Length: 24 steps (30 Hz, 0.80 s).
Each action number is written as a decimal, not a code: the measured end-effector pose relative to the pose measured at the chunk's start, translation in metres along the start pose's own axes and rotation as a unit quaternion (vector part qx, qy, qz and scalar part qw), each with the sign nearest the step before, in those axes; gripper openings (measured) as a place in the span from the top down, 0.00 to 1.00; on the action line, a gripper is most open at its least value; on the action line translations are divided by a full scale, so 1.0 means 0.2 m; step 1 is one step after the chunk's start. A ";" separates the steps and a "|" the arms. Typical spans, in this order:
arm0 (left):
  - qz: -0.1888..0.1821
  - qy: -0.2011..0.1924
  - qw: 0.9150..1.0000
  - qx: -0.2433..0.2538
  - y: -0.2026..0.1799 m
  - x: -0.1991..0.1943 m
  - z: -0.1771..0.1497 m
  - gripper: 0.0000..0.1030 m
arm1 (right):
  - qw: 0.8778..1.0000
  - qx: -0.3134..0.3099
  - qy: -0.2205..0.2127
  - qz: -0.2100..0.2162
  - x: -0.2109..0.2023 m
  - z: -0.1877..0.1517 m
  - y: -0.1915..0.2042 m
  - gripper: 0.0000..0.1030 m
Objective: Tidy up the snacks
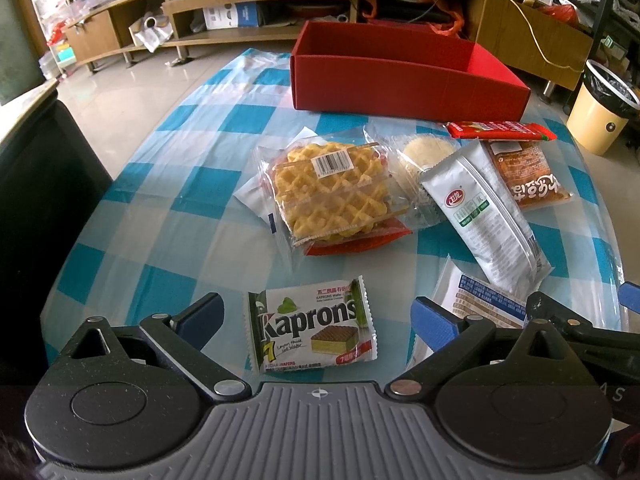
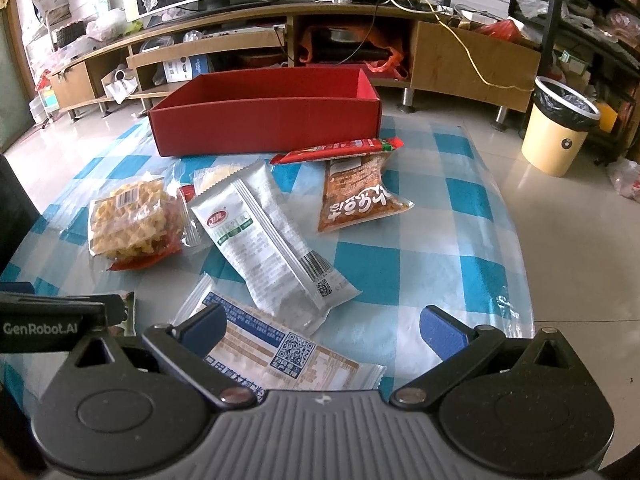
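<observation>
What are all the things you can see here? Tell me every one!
red box: 1, red, far end of table, looks empty
waffle pack: 1, yellow, middle, on a red packet
Kaprons wafer: 1, white-green, near left gripper
silver packet: 1, silver-white, centre
brown packet: 1, orange-brown, right
red stick pack: 1, red, before box
blue-print packet: 1, white-blue, nearest
bin: 1, cream, floor
left gripper: open
right gripper: open

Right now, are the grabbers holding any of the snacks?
No, nothing is held. The left gripper is open above the Kaprons wafer pack, and the right gripper is open over the white packet with the QR code.
</observation>
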<state>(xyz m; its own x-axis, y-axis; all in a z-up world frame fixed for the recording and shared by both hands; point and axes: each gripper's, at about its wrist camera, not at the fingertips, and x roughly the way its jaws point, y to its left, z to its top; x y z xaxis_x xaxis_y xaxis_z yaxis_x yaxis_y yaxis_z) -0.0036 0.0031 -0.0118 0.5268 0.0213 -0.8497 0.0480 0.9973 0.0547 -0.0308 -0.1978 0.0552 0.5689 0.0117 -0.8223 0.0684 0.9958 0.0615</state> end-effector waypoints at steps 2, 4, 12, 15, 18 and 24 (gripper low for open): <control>0.000 0.000 1.000 0.000 0.00 0.00 0.00 0.02 | 1.000 0.000 0.000 0.000 0.00 0.00 0.00 0.01; 0.000 0.001 1.000 0.000 0.00 0.00 0.00 0.02 | 1.000 0.000 0.000 0.000 0.00 0.00 0.00 0.01; 0.001 0.003 1.000 0.001 0.00 0.01 -0.01 0.02 | 1.000 -0.001 0.004 0.000 0.01 -0.01 0.00 0.01; 0.002 0.005 1.000 0.001 0.00 0.01 -0.01 0.02 | 1.000 -0.003 0.006 0.001 0.01 -0.01 0.00 0.01; -0.001 0.009 1.000 0.000 0.00 0.01 -0.01 0.02 | 1.000 -0.007 0.007 0.002 0.01 0.00 0.00 0.01; -0.017 0.018 1.000 -0.009 0.03 0.02 0.00 0.01 | 1.000 -0.025 0.011 0.009 0.01 0.00 0.00 0.01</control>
<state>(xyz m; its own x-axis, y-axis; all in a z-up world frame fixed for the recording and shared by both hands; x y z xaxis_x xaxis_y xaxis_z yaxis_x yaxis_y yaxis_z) -0.0016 0.0086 -0.0147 0.4938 -0.0098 -0.8695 0.0488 0.9987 0.0165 -0.0296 -0.1975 0.0542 0.5519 0.0319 -0.8333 0.0161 0.9987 0.0489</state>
